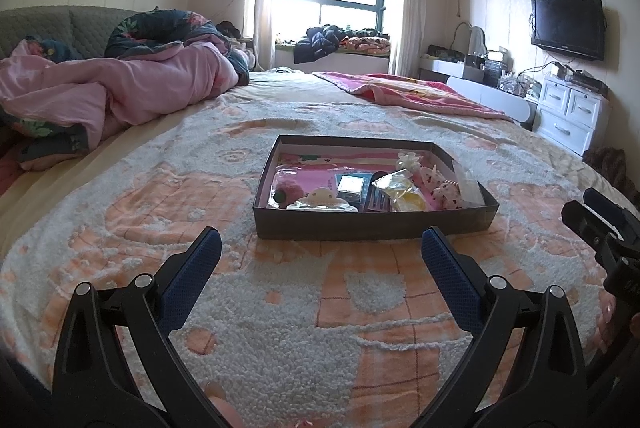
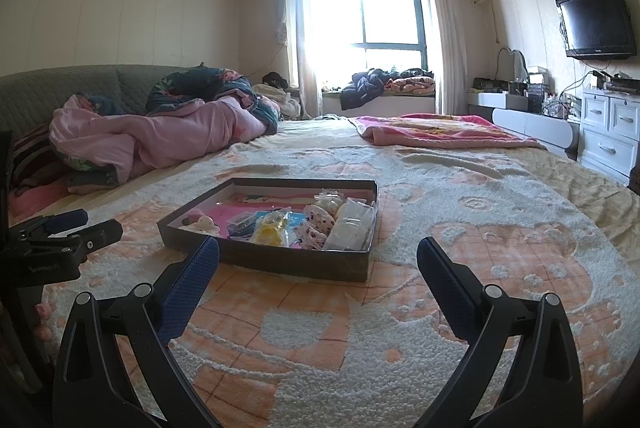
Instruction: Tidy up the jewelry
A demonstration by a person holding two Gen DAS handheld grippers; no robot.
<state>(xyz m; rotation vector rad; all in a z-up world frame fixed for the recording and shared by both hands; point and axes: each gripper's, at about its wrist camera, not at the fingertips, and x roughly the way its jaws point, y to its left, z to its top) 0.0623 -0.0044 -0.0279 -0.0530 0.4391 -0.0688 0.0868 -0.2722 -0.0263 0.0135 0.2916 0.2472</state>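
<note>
While both tools hover low over the bed (image 1: 140,196), the box (image 1: 372,226) sits on the blanket as the landmark. Left of it and nearer the camera, the left gripper (image 1: 320,244) has its fingers spread wide, holding nothing. Inside the box lie a pink pompom (image 1: 290,190), a white clip (image 1: 322,199), a yellow packet (image 1: 404,194) and what may be spotted bows (image 2: 316,224). Right of it, the right gripper (image 2: 318,254) is likewise spread wide and empty.
</note>
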